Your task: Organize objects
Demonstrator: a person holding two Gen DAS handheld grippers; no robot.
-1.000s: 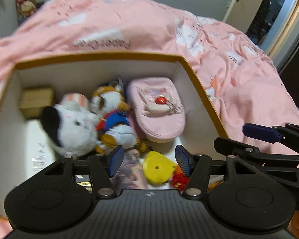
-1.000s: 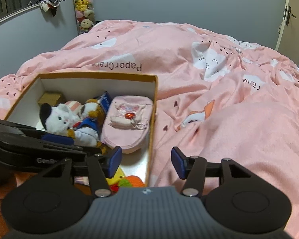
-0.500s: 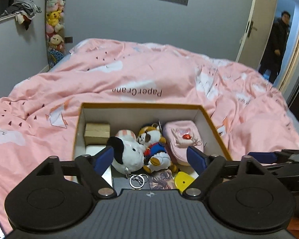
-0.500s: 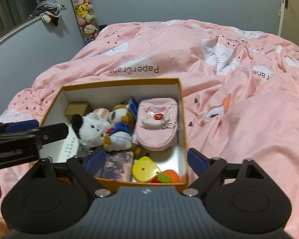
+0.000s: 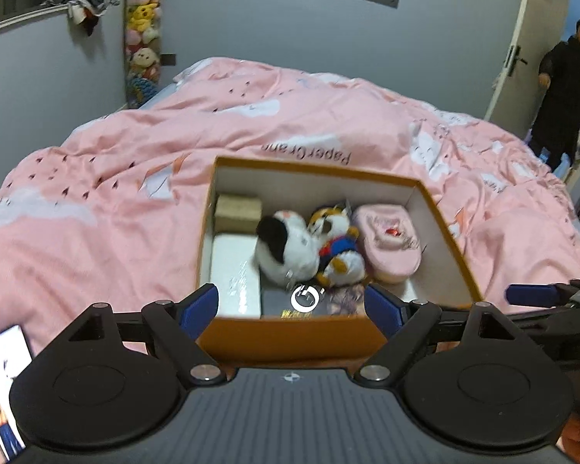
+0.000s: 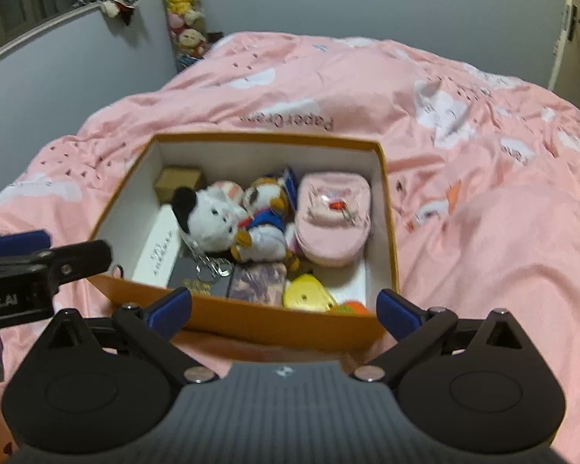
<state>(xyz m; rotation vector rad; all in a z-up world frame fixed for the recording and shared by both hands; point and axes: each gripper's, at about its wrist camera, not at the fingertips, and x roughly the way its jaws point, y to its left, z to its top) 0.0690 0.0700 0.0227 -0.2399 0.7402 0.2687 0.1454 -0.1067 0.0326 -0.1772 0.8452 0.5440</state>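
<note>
Inside, one orange box [image 6: 274, 323] holds two plush toys [image 6: 212, 216].

My right tongs [image 6: 283, 307] are spread wide with nothing between them, hanging just over the near wall of the orange box [image 6: 251, 323] on the pink bed [image 6: 483, 232]. My left tongs [image 6: 42, 259] poke in from the left edge. Inside the box: a white plush [image 6: 212, 218] next to a tiger plush [image 6: 265, 212], a pink pouch [image 6: 330, 218] on the right, a keyring [image 6: 212, 265], and a yellow toy [image 6: 307, 295] up front.
</note>
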